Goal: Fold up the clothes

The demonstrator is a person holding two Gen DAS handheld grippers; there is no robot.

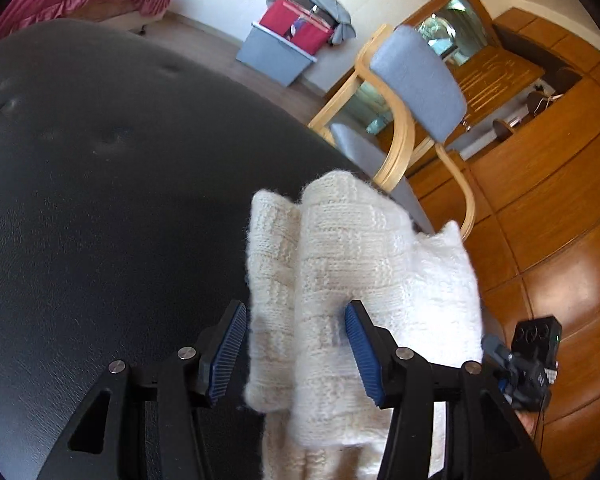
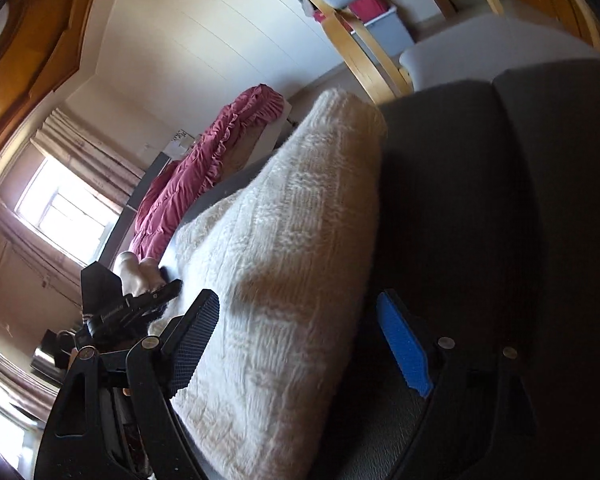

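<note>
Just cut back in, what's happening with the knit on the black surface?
A person with tongs in each hand is folding a cream knit garment on the black padded surface. The left tongs stand wide around a bunched fold of it, the right pad against the fabric, the left pad just clear. The right tongs are open, with the knit between the pads but not pinched. The garment lies partly folded near the surface's edge.

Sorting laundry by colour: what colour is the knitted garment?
Cream-white knitted garment, clearest in the left wrist view.
</note>
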